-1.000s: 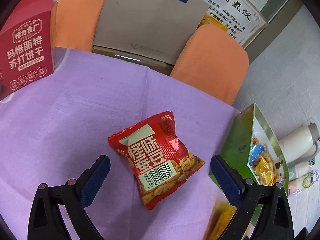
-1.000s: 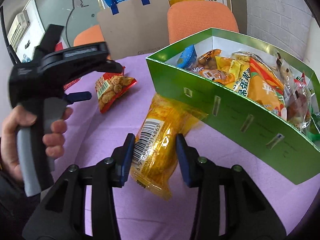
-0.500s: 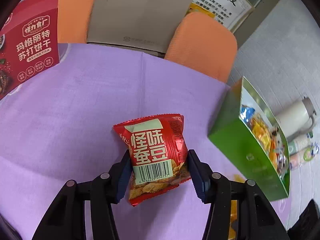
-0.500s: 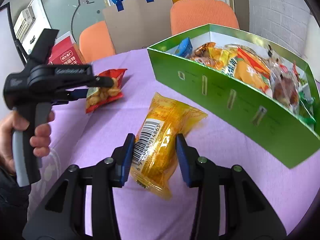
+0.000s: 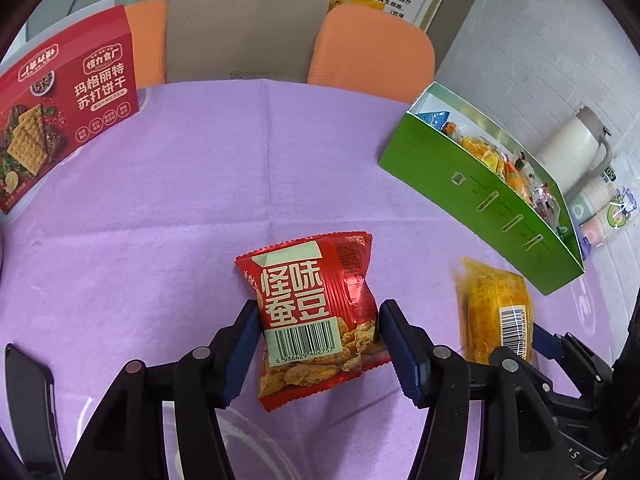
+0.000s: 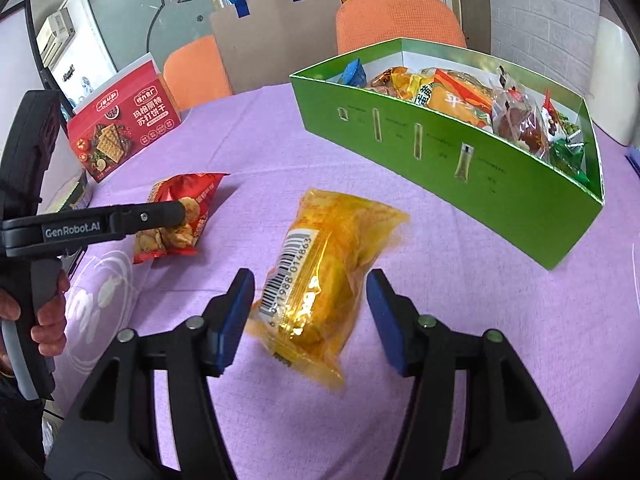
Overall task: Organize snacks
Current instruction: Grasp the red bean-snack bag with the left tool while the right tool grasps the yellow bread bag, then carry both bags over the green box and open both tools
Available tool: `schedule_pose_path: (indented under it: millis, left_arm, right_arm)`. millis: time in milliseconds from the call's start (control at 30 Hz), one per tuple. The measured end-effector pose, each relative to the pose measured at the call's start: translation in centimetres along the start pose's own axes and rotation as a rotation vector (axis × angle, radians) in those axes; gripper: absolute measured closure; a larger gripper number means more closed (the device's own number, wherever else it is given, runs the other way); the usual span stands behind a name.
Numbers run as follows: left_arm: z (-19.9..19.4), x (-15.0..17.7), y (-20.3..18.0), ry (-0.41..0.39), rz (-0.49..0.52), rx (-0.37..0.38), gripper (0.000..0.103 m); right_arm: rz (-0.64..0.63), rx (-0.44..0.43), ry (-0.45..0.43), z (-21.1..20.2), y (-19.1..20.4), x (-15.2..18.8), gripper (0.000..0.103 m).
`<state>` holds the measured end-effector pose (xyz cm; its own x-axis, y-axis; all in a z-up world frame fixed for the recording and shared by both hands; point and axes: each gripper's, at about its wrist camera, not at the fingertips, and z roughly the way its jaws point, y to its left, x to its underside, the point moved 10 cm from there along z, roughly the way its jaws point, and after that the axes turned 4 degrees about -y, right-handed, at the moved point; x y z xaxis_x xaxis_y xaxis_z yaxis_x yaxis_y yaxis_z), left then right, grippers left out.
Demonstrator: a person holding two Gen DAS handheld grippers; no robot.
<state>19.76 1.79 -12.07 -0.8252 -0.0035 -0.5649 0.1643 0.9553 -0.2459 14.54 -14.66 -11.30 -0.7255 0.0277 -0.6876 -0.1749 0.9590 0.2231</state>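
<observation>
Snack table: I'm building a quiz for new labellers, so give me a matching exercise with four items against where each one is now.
1 red packet
2 yellow packet
3 blue packet
4 cracker box

A inside the green box
B clamped in the left gripper
C standing at the far left of the purple cloth
D lying on the cloth between the open right gripper fingers

Pairs: 1-B, 2-D, 3-A, 4-C
</observation>
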Motion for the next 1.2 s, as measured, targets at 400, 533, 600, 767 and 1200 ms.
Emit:
schedule_pose_path:
  millis: [400, 533, 600, 767, 1200]
  left_arm:
    - [-0.7, 0.8, -2.4, -0.005, 0.058, 0.024, 0.055]
    - [-2.1, 0.4, -4.2, -0.029, 0.082, 0.055, 0.056]
    - [-3.1, -0.6, -5.6, -0.057, 0.095, 0.083, 0.056]
    - [-5.7, -3.9, -10.2, -0.132, 0.156, 0.158, 0.056]
    - [-1.8, -12.9, -18.2, -0.183, 0.179, 0.226, 0.056]
  right_arm:
    - [0.030, -0.048, -0.019, -1.7, 0.1, 0.9, 0.065]
    - [0.021, -0.067, -0.084, -4.1, 0.1, -0.9, 0.065]
    - [0.024, -0.065, -0.127, -5.6, -0.3, -2.1, 0.065]
    - [0.057, -0.034, -0.218, -8.1, -2.9, -5.0, 0.065]
    - [0.092, 0.076, -0.299, -6.0, -10.8, -13.9, 0.065]
